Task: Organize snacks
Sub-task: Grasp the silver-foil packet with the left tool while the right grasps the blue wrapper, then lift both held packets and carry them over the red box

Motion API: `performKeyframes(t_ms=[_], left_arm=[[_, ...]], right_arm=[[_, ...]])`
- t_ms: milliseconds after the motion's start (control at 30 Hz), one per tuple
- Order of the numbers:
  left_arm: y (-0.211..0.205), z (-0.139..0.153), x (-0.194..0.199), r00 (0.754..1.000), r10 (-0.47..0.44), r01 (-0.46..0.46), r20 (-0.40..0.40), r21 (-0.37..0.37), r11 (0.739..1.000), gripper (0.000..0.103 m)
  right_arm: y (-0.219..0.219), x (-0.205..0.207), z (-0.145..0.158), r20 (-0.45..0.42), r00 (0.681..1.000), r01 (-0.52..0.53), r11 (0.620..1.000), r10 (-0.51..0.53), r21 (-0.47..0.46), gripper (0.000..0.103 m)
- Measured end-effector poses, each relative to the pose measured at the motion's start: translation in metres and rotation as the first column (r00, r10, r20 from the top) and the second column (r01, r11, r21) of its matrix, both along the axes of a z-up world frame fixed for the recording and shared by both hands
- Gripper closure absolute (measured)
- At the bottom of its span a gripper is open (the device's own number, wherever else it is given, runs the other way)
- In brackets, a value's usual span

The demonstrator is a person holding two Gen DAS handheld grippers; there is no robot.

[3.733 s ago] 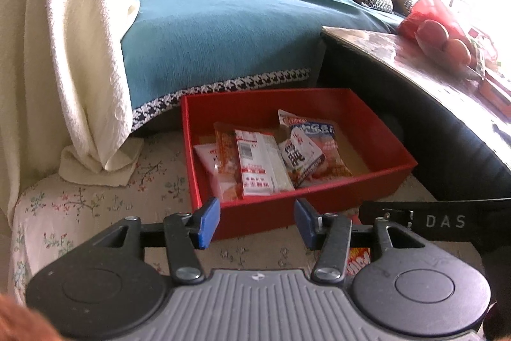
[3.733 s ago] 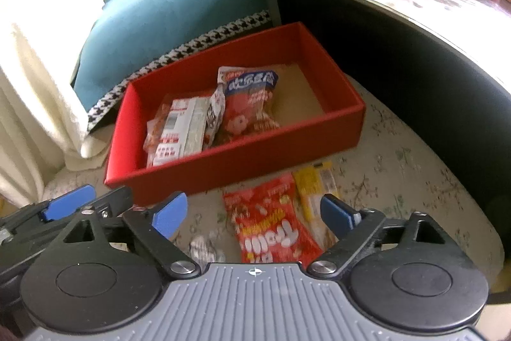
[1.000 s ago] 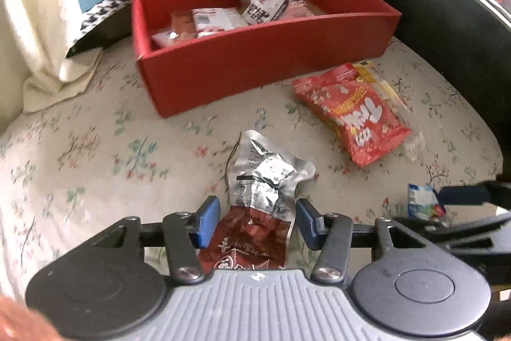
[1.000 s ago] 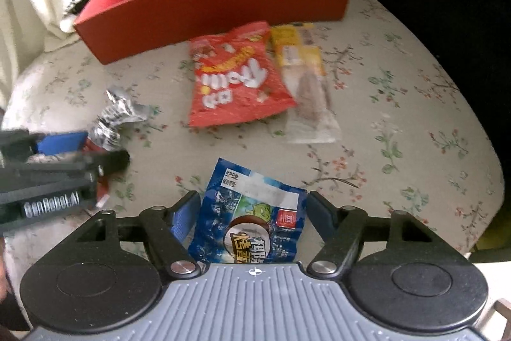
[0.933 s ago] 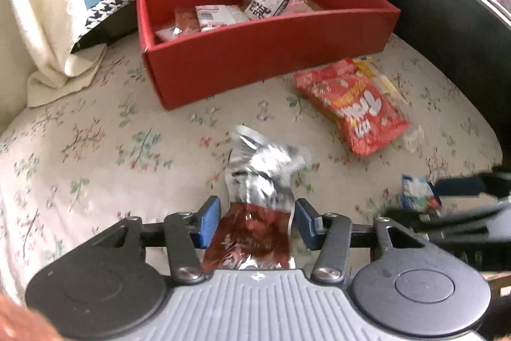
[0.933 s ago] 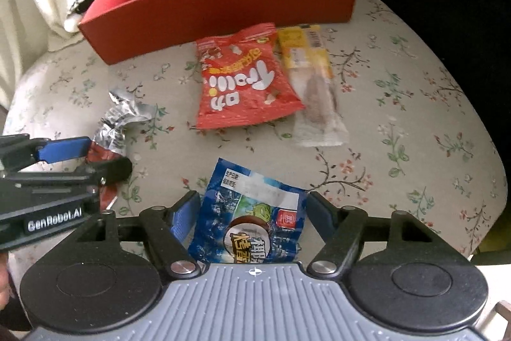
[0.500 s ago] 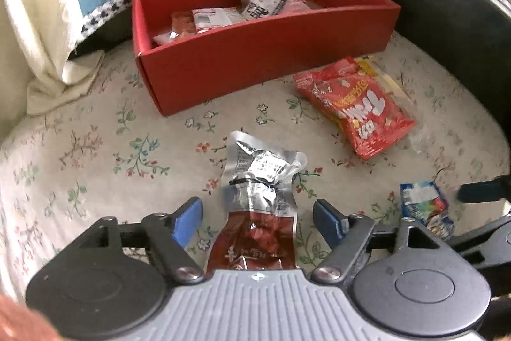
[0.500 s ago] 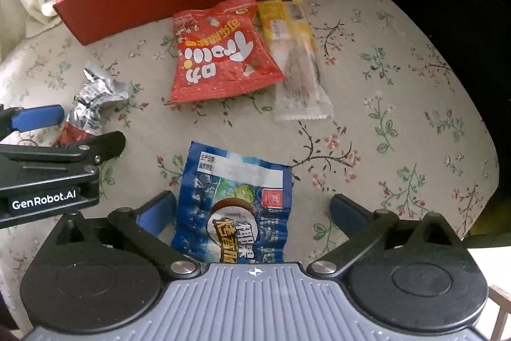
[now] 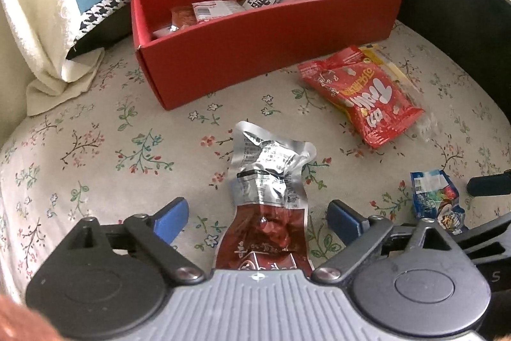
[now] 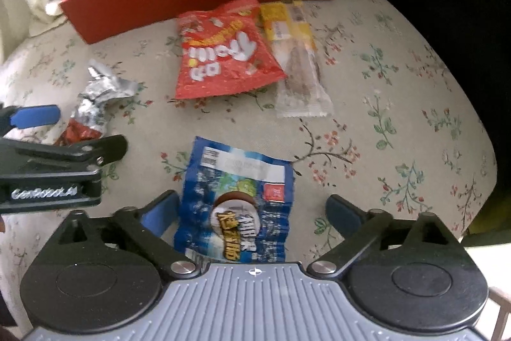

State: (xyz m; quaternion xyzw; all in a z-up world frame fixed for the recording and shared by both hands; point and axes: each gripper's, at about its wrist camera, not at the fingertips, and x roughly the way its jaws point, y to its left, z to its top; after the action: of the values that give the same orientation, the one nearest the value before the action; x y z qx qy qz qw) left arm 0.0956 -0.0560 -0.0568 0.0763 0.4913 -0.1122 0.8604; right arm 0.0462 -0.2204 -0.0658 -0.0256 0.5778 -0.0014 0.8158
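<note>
Both grippers, left (image 9: 257, 218) and right (image 10: 252, 211), stood released around flat packets, so closing on the thin foil pouch (image 9: 268, 181) or blue packet (image 10: 238, 200) risked pinching the cloth beneath.

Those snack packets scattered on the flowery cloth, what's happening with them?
A person is tidying snacks into the red box, which already holds several packets. Each hand carries a gripper. The left gripper has its jaws open around a silver-and-red pouch, and the right gripper has its jaws open around a blue packet. Neither packet is gripped. A red candy bag and a yellow-topped bar lie loose near the box.
</note>
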Motion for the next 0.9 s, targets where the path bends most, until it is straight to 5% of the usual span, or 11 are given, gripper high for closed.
performKeyframes(t_ms=[67, 300, 900], left_arm=[[0.001, 0.001, -0.001, 1.000, 0.006, -0.006, 0.002, -0.004, 1.000, 0.020], [0.005, 0.010, -0.003, 1.000, 0.016, -0.016, 0.017, -0.018, 1.000, 0.061], [0.015, 0.028, 0.001, 0.998, 0.048, -0.044, 0.027, -0.122, 0.992, 0.073]], right_arm=[[0.008, -0.005, 0.006, 0.013, 0.999, -0.043, 0.999, 0.043, 0.012, 0.025], [0.011, -0.007, 0.011, 0.022, 0.999, -0.028, 0.999, 0.028, 0.030, 0.026], [-0.003, 0.008, 0.049, 0.161, 0.985, 0.031, 0.990, -0.054, 0.139, 0.026]])
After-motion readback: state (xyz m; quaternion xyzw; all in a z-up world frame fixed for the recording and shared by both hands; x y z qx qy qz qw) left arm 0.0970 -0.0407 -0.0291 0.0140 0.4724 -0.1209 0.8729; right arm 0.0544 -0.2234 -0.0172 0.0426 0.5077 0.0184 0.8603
